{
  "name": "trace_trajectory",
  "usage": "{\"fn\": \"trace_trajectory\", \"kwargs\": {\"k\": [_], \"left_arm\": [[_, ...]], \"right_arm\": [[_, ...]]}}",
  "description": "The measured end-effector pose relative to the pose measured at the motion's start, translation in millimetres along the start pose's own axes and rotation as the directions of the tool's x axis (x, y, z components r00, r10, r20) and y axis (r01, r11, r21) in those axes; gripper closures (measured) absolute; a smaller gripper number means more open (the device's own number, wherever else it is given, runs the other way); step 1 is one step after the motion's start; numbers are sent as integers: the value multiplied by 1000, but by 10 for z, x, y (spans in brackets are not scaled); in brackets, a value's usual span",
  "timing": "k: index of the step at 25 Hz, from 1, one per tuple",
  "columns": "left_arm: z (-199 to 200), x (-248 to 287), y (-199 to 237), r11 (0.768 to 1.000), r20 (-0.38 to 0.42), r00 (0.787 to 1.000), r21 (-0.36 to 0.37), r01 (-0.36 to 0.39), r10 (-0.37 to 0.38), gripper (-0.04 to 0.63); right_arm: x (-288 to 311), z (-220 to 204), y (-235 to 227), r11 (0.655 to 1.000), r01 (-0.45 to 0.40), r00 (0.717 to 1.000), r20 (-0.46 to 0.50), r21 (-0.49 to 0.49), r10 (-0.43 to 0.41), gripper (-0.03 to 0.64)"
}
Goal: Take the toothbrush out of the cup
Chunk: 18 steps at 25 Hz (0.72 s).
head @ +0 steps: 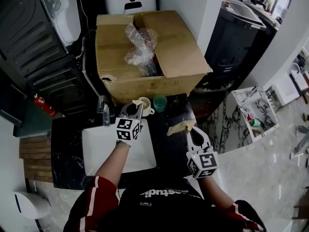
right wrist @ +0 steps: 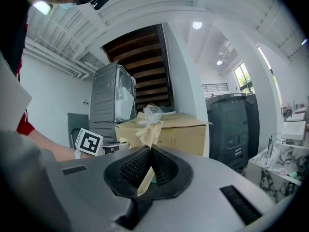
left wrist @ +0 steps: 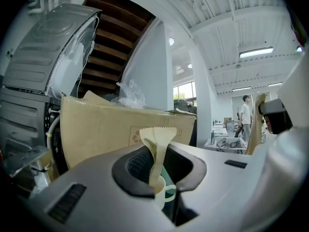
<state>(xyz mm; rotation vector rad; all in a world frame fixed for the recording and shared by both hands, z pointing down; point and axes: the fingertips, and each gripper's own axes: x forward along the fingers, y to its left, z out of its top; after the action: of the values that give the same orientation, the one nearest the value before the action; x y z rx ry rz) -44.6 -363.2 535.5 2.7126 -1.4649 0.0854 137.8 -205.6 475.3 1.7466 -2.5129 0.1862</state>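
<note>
Left hand-held gripper [left wrist: 158, 154] is pinching the wrapped toothbrush [left wrist: 159, 137] just above the cream cup [left wrist: 161, 193] holding it; I am judging this suits a straight lift. Right hand-held gripper [right wrist: 150, 149] is clamping a beige packet [right wrist: 149, 132], aside.

Grippers: 2, namely left gripper [head: 136, 106] and right gripper [head: 192, 131].
Marker cubes: 2, one on each gripper, namely left cube [head: 128, 129] and right cube [head: 203, 164].
Toothbrushes in cream wrappers: 2, namely first toothbrush [left wrist: 157, 139] and second toothbrush [head: 181, 127].
Cups: 2, namely cream cup [head: 147, 111] and green cup [head: 160, 102].
Cardboard box [head: 178, 47]: 1.
Plastic wrap bundle [head: 140, 45]: 1.
Basin [head: 96, 146]: 1, white.
Tap [head: 104, 112]: 1.
Fire extinguisher [head: 42, 104]: 1, red.
White rack [head: 253, 111]: 1.
Dark bin [head: 236, 37]: 1.
White appliance [head: 130, 1]: 1.
Background person [left wrist: 246, 115]: 1, seen in the left gripper view only.
</note>
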Motion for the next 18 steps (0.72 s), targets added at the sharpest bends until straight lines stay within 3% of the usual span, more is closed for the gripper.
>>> {"fn": "trace_trajectory", "kwargs": {"k": [7,18], "left_arm": [[528,-258,99,1000,65,998,11,6,-7,541],[740,-841,-45,1000,77,997,5,7,-8,541]], "right_arm": [[41,38,89,1000,-31,999,17,0,31,578],[138,62,194,997,-73,997,22,-11,73,580]]}}
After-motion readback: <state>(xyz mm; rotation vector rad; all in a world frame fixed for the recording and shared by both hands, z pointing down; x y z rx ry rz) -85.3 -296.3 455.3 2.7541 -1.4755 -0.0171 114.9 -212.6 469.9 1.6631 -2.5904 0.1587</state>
